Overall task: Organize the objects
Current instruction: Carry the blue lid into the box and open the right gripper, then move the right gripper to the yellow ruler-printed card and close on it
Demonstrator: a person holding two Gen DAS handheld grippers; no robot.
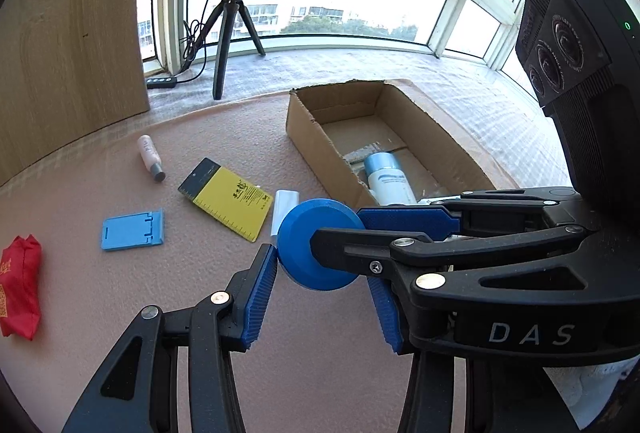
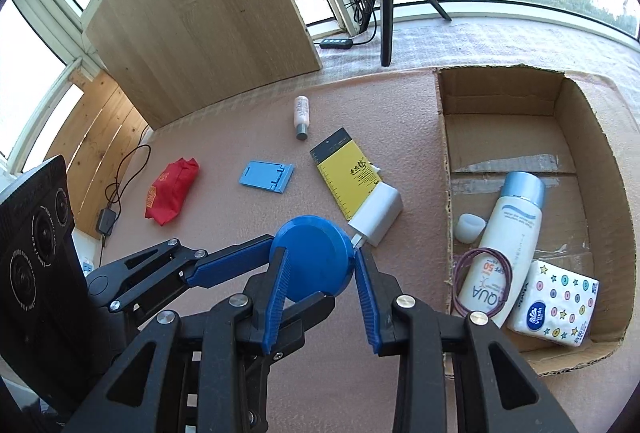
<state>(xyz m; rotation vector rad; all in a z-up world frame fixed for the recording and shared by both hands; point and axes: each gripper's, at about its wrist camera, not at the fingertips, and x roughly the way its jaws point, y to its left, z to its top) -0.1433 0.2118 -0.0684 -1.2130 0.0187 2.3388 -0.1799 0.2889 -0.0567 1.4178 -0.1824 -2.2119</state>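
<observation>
Beside the white charger point(image 2: 376, 215), both grippers' fingers point(image 2: 280, 297) pinch a blue disc point(image 2: 312, 259).

Blue disc point(image 2: 312, 257); yellow-black card point(image 2: 348, 173); red pouch point(image 2: 172, 191); star-patterned tissue pack point(image 2: 556, 309).

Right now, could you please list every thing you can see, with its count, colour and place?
blue disc: 1, blue, between both grippers' fingers
white charger: 1, white, on mat beside notepad
yellow notepad: 1, yellow and black, mid-mat
phone stand: 1, light blue, left of notepad
red pouch: 1, red, left on mat
small bottle: 1, white, grey cap, far on mat
cardboard box: 1, brown, right
sunscreen bottle: 1, white, in box
tissue pack: 1, white, in box
hair tie: 1, purple, on sunscreen bottle
small cup: 1, white, in box
left gripper: 1, black, blue pads
right gripper: 1, same
</observation>
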